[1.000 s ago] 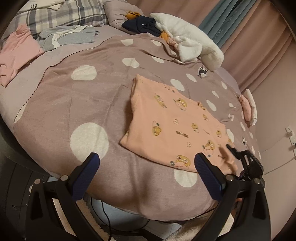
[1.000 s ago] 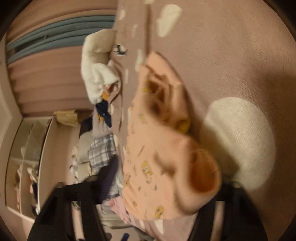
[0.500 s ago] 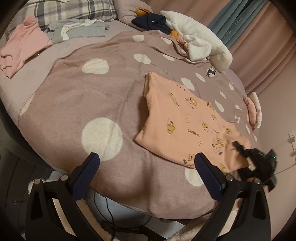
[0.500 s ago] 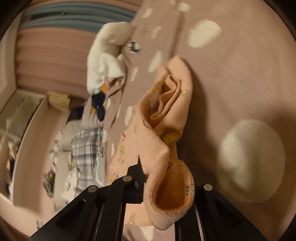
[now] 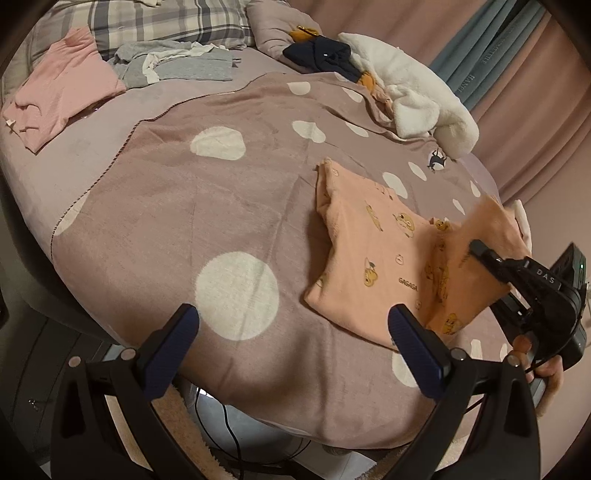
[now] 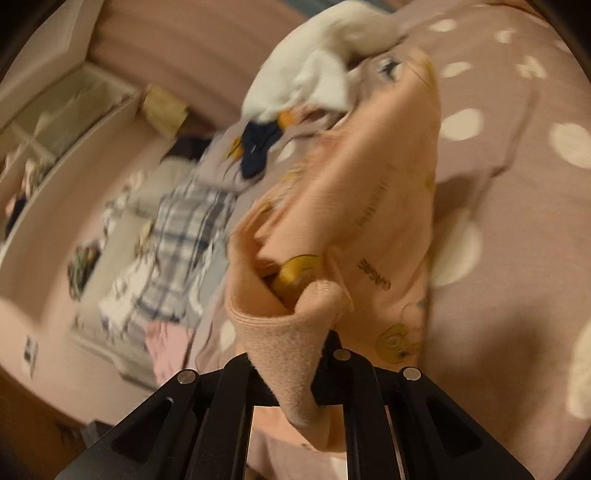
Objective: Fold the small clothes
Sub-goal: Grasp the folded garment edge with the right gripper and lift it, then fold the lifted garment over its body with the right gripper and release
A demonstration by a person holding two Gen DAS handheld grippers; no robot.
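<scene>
A peach garment with yellow duck prints (image 5: 373, 243) lies on the polka-dot blanket (image 5: 221, 206). Its right end is lifted off the bed. My right gripper (image 5: 476, 251) is shut on that raised edge; in the right wrist view the cloth (image 6: 332, 229) bunches between the closed jaws (image 6: 295, 369) and hangs forward. My left gripper (image 5: 291, 332) is open and empty, its blue pads (image 5: 173, 343) hovering over the near edge of the bed, left of the garment.
A pink top (image 5: 62, 85) and a grey garment (image 5: 177, 66) lie at the far left by a plaid pillow (image 5: 159, 18). A white fleece (image 5: 417, 92) and navy clothes (image 5: 325, 55) sit at the far side. Curtains (image 5: 517, 74) hang at right. Shelving (image 6: 55, 129) stands beyond the bed.
My right gripper closed on the garment's right end and lifted it up and over toward the left. My left gripper drifted back and left, staying open.
</scene>
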